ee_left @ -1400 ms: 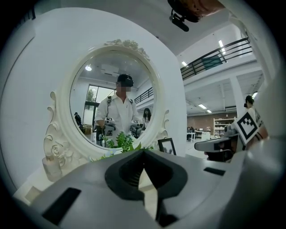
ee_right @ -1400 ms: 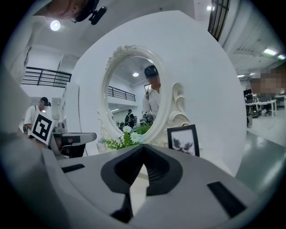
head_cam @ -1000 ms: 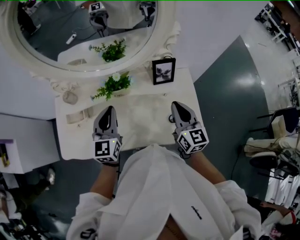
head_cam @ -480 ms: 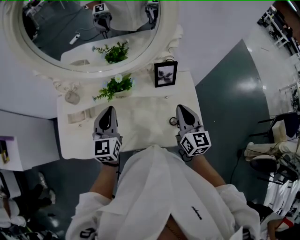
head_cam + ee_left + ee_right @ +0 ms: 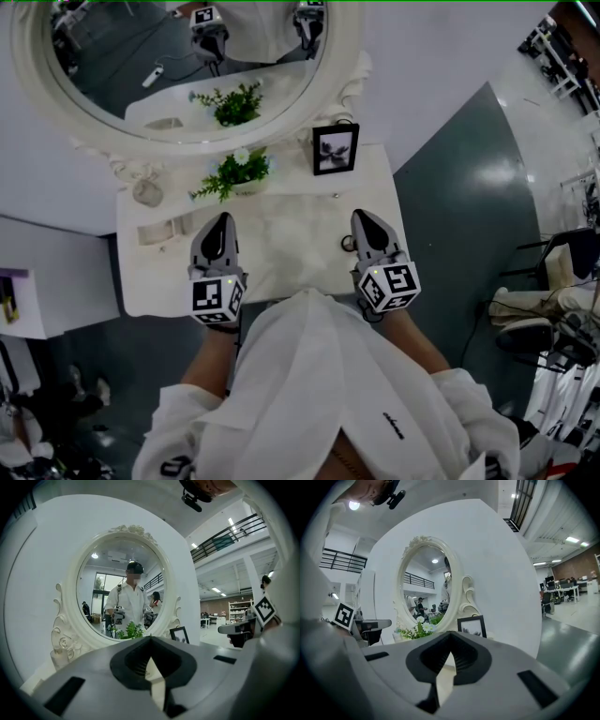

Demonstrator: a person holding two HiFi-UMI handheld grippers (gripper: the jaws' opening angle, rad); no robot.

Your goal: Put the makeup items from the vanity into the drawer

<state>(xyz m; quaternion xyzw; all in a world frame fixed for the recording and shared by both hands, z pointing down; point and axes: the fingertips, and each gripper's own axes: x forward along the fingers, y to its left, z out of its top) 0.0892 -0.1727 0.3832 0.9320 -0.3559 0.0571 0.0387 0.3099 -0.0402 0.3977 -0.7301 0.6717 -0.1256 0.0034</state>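
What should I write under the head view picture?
The left gripper and right gripper poised above a white vanity with round mirror, plant and framed photo.

left tongs, right tongs over white vanity, potted plant, framed picture, round mirror

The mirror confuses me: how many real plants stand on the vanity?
1: the plant left of the picture frame; the upper one is its reflection in the mirror.
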